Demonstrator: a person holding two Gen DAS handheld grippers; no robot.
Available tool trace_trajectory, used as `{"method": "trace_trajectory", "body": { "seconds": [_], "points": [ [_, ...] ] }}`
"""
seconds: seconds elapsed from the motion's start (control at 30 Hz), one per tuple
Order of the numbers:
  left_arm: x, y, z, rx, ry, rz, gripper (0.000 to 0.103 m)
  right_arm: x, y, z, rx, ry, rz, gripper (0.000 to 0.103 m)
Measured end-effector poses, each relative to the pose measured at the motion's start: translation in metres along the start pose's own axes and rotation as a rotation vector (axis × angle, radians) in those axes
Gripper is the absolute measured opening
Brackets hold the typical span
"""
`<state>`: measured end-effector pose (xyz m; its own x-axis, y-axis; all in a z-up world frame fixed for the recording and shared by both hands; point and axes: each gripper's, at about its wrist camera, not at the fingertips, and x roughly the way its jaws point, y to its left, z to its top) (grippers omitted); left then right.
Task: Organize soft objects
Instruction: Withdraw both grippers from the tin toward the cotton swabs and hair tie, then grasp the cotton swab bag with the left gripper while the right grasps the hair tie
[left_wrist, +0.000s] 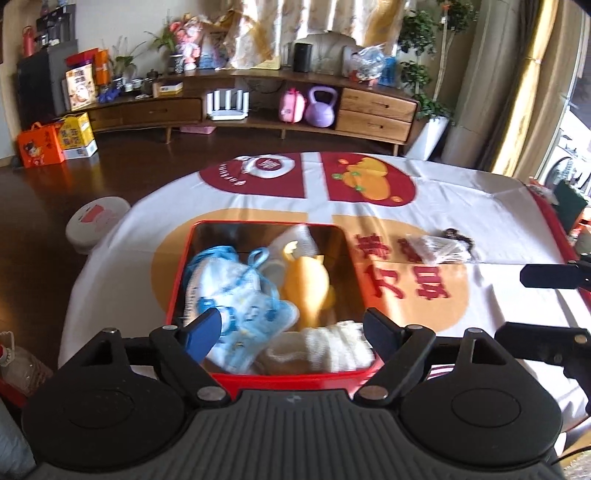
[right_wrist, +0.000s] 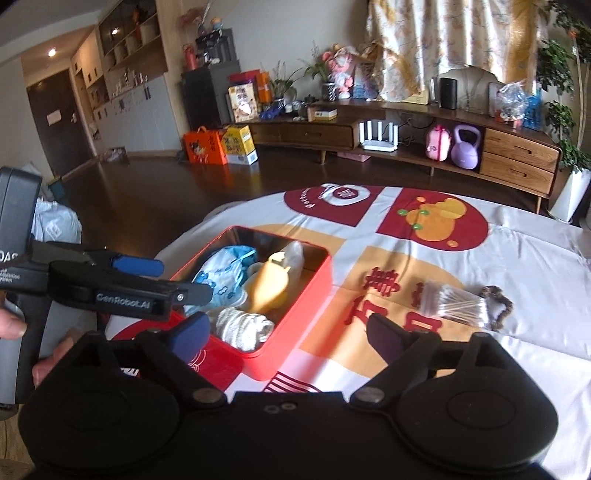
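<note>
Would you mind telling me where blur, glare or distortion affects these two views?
Left wrist view: the blue cloth in the red tin is motion-smeared, and the cabinet bows from fisheye distortion. Right wrist view: sharper; sunlight washes out the tablecloth on the right.

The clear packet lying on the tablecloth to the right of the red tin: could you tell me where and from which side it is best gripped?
Probably the clear packet across its narrow width, from above: it lies flat, so the open right gripper could straddle it.
</note>
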<state>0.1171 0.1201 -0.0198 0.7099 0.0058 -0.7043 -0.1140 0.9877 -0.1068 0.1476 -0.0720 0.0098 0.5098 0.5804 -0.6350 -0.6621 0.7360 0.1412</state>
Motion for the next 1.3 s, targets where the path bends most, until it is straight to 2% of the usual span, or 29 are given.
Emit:
{"method": "trace_trajectory", "body": {
  "seconds": [0.1, 0.33, 0.43, 0.63, 0.77, 0.97, 1.3],
  "points": [
    [-0.003, -0.015, 0.002, 0.022, -0.011, -0.013, 0.085, -0.012, -0.013, -0.004, 0.024, -0.024, -0.017, 0.103],
    [0.0, -0.056, 0.008, 0.076, -0.03, -0.058, 0.085, -0.032, -0.055, -0.014, 0.075, -0.061, -0.079, 0.103],
    [0.005, -0.074, 0.011, 0.1, -0.037, -0.065, 0.093, -0.038, -0.073, -0.018, 0.092, -0.062, -0.11, 0.103],
    [0.023, -0.102, 0.019, 0.099, -0.027, -0.114, 0.094, -0.042, -0.111, -0.022, 0.115, -0.063, -0.164, 0.103],
    [0.04, -0.12, 0.027, 0.103, 0.004, -0.135, 0.094, -0.038, -0.136, -0.022, 0.13, -0.057, -0.2, 0.103],
    [0.068, -0.152, 0.038, 0.168, 0.02, -0.116, 0.094, -0.019, -0.177, -0.015, 0.161, -0.033, -0.277, 0.103],
    [0.124, -0.185, 0.05, 0.187, 0.058, -0.125, 0.094, 0.03, -0.233, -0.004, 0.226, 0.05, -0.306, 0.103]
  ]
}}
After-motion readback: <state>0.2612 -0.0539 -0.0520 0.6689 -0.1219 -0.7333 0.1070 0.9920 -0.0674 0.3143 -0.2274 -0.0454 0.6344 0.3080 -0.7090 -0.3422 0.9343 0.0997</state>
